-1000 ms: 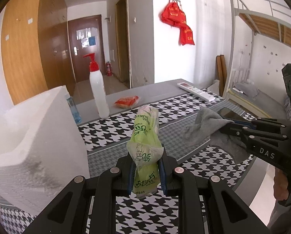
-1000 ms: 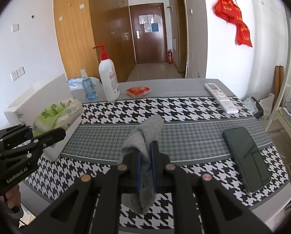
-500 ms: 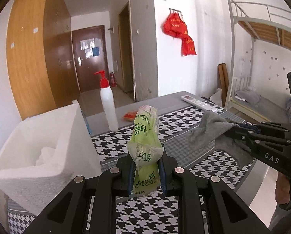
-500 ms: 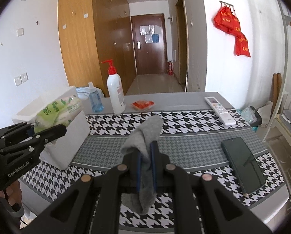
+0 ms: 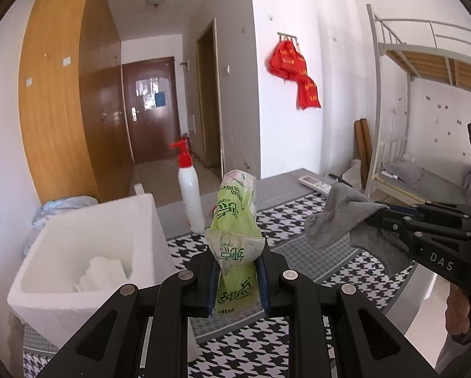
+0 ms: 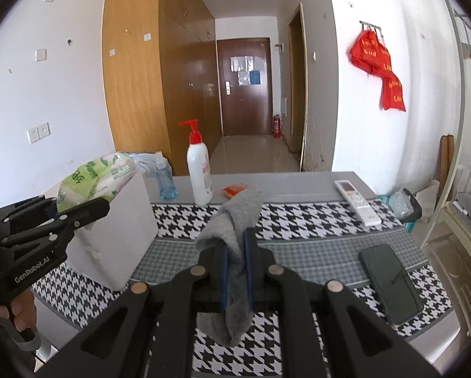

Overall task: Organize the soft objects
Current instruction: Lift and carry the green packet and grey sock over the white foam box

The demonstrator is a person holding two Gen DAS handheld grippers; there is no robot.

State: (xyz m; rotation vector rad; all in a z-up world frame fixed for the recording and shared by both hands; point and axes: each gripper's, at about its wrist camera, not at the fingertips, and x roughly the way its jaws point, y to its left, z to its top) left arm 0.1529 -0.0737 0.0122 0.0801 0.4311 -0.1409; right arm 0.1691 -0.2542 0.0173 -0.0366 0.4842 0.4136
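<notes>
My left gripper [image 5: 237, 271] is shut on a green tissue pack [image 5: 235, 217] and holds it above the table, right of the white foam box [image 5: 62, 296]. The pack [image 6: 96, 179] also shows in the right wrist view, in front of the box [image 6: 122, 239]. My right gripper [image 6: 235, 271] is shut on a grey sock [image 6: 235, 223] that hangs down between the jaws. The sock [image 5: 339, 217] shows at the right of the left wrist view, held above the houndstooth cloth. White material lies inside the box.
A white pump bottle [image 6: 199, 176] with a red top stands at the back. A small blue bottle [image 6: 165, 179], an orange packet [image 6: 234, 190], a remote [image 6: 357, 201] and a dark phone [image 6: 390, 283] lie on the table [image 6: 298, 181].
Both grippers have risen with their loads. The foam box now shows from higher, with its open inside visible.
</notes>
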